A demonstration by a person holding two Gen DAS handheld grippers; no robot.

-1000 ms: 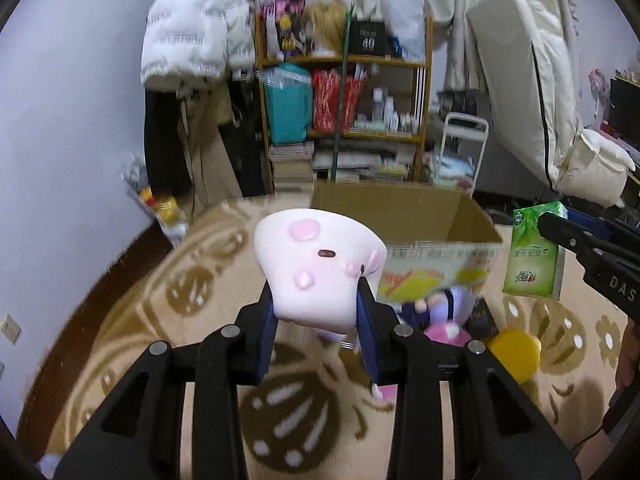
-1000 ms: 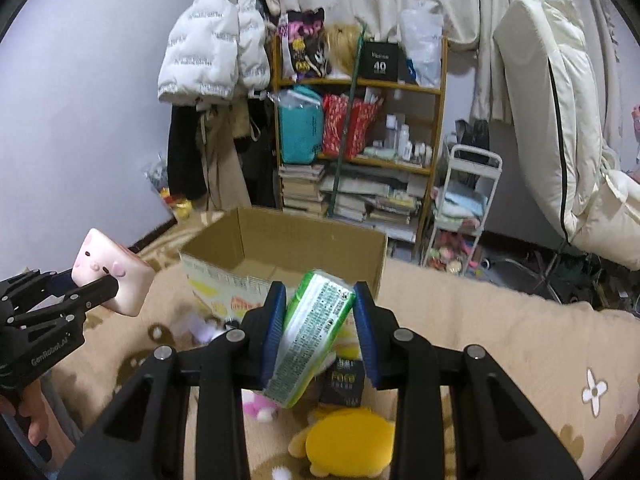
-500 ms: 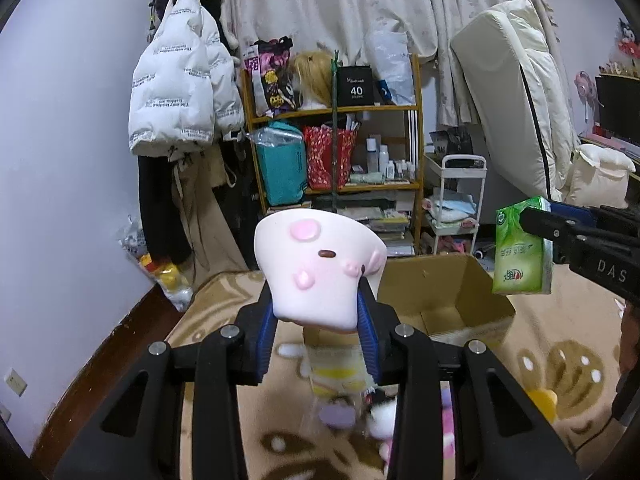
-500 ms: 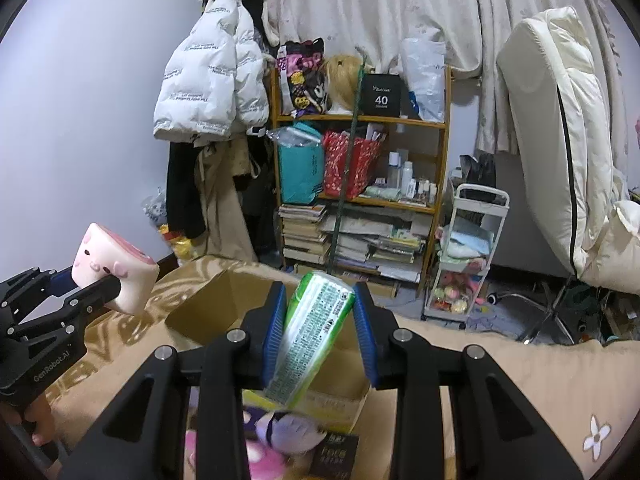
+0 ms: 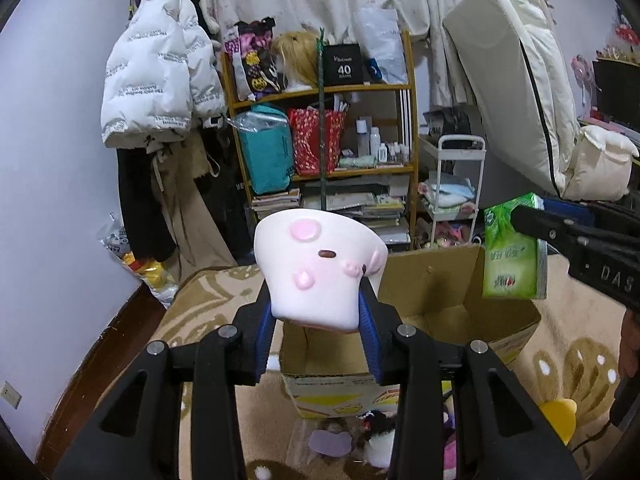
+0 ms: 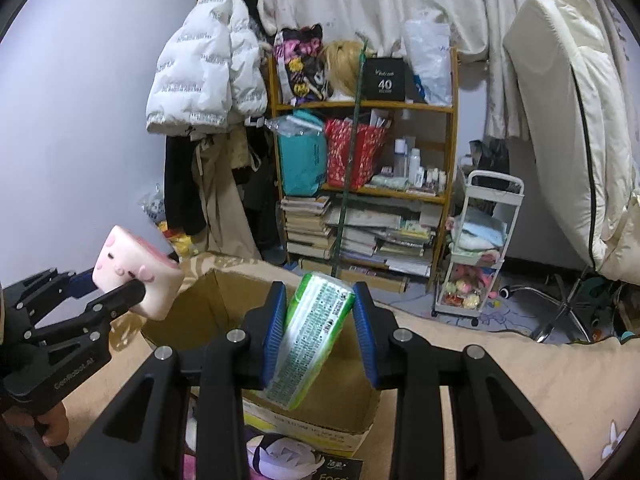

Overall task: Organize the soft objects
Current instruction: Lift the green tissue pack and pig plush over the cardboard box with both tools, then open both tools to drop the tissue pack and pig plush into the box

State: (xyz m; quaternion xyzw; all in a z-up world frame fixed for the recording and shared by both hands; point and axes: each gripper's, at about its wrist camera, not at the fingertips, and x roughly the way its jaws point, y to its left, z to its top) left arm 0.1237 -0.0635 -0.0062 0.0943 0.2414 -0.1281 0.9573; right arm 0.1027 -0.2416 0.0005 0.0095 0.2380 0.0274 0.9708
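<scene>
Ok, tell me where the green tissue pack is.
The green tissue pack is clamped tilted in the right tongs, held above the open cardboard box; in the left wrist view it shows at the right, beyond the pink squishy toy.

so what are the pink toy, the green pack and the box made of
Pink toy: looks like soft foam with a smooth matte skin; it pinches in between the pads. Green pack: glossy printed plastic film, probably over tissues. Box: plain brown cardboard, raw flaps.
</scene>
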